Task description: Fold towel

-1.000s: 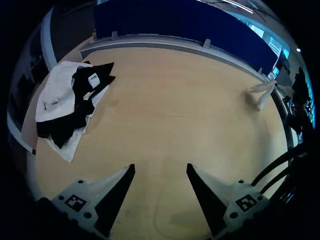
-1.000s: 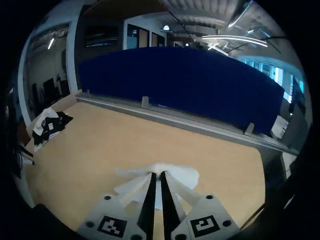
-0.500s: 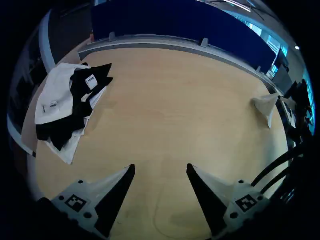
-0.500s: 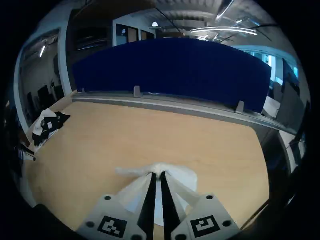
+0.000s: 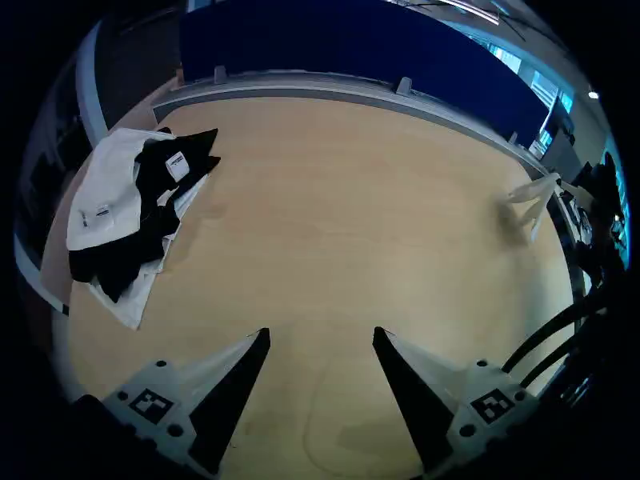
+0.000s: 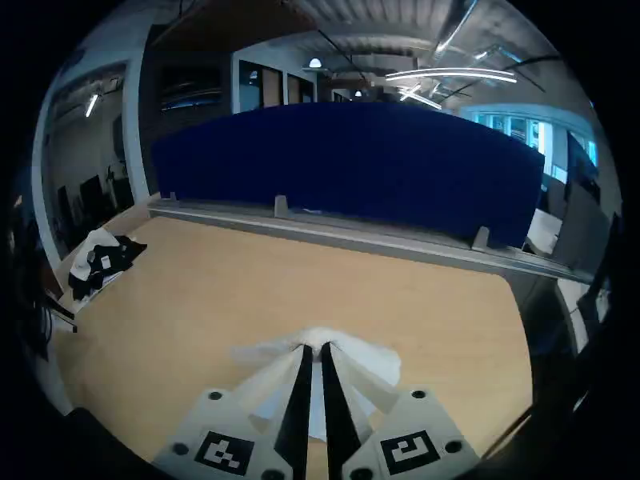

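Bunching white around the tips, the towel (image 6: 364, 356) is pinched by the right gripper (image 6: 316, 349), whose fingers are clenched on a narrow fold of it; so crumpled, its long axis cannot be read, nor whether it rests on the table (image 6: 240, 280) or hangs just above. The left gripper (image 5: 320, 332) is spread wide and empty over bare wood; from it the towel is seen far to the right, near the table's edge, well apart. The left is judged to need bringing across rightward to take a second corner. A pile (image 5: 120, 208) of black and white cloth lies far left, out of the way; a blue screen (image 6: 344, 168) stands behind.
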Demonstrator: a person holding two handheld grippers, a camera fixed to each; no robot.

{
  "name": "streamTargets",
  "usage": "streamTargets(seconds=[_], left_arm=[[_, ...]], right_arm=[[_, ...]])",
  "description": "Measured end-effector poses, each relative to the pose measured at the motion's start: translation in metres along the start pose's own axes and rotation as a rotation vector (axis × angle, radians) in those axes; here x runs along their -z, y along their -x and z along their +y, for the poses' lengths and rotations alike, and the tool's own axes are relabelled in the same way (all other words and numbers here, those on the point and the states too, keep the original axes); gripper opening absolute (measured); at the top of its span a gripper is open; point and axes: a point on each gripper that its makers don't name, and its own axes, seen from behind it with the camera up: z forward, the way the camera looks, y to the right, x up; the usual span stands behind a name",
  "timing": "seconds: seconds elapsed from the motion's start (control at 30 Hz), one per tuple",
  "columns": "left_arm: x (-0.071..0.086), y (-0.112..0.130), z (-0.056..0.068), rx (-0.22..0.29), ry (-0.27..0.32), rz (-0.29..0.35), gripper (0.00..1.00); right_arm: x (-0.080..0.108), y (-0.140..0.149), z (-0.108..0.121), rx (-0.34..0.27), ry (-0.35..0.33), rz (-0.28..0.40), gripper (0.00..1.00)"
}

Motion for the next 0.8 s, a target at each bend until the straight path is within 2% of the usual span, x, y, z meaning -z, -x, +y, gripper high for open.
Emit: streamTargets(seconds=[0.2,0.5,0.67,0.8], left_arm=[[0.001,-0.002,-0.001,0.002,-0.005,0.006,0.96],[0.003,-0.004,-0.002,0.003,-0.011,0.013,0.96],[0.005,-0.004,-0.003,0.005,-0.015,0.015,0.96],[0.006,-0.003,-0.004,0.007,-0.018,0.017,0.96]], right_arm=[[-0.005,-0.019,-0.005,-0.010,-0.006,0.050,0.08],[-0.013,-0.035,-0.003,-0.101,-0.004,0.127,0.08],[-0.020,-0.039,0.002,-0.141,0.000,0.146,0.08],[-0.025,-0.042,0.001,-0.141,-0.006,0.143,0.08]])
